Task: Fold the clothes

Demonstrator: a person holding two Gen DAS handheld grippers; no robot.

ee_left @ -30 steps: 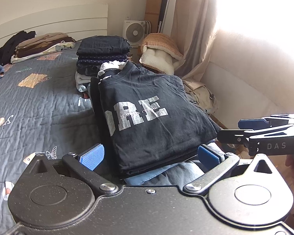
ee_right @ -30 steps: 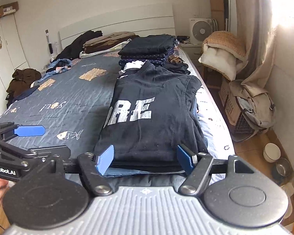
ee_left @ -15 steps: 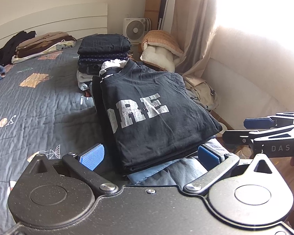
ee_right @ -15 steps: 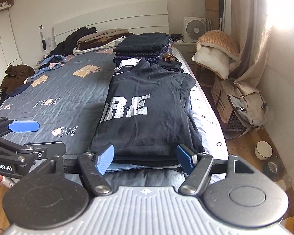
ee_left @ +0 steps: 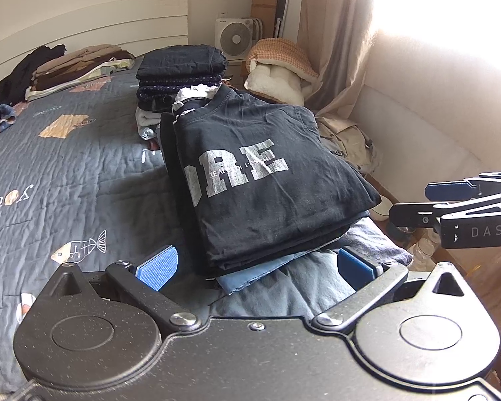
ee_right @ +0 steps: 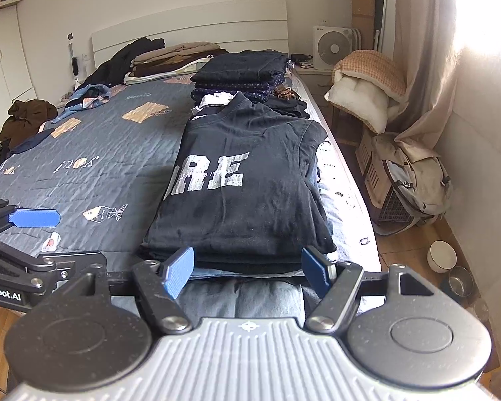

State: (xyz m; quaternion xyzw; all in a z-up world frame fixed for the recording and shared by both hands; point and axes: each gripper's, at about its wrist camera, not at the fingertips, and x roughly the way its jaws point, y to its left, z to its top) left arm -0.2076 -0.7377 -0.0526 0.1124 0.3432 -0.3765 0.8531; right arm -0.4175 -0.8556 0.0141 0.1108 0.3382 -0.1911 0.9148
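**A:** What do you have in front of the tongs?

**B:** I'm looking along my left tongs (ee_left: 255, 269) and the pads are spread wide with nothing between them. Just ahead of them sits the folded black T-shirt (ee_left: 267, 180), silver block letters face up, on top of a stack of folded clothes. A light blue garment (ee_left: 250, 275) pokes out from under the stack, nearest the tongs, and it all rests on a dark blue-grey piece (ee_left: 300, 290) at the near edge of the bed (ee_left: 66, 173).

**A:** And the other side?

**B:** My right tongs (ee_right: 247, 269) are wide too, holding nothing. Their blue pads (ee_right: 178, 272) line up with the near hem of the same T-shirt (ee_right: 247, 183); I can't tell whether they touch the cloth or stop just short of it. From the left camera I see the right tongs (ee_left: 414, 202) off to the right of the stack, well clear of it. From the right camera the left tongs (ee_right: 33, 230) are off to the left, over the quilt.

**A:** Anything beyond the shirt?

**B:** Further ahead, past the collar, a second folded pile (ee_right: 243, 73) of dark clothes. Beyond that, to the left by the headboard, a loose heap of brown and black garments (ee_right: 157, 60). To the right of my tongs, off the bed, a backpack (ee_right: 414, 173) leans against a crate, with a white bowl (ee_right: 441, 255) and a metal one (ee_right: 459, 284) on the floor. A fan (ee_right: 332, 48) stands at the far end.
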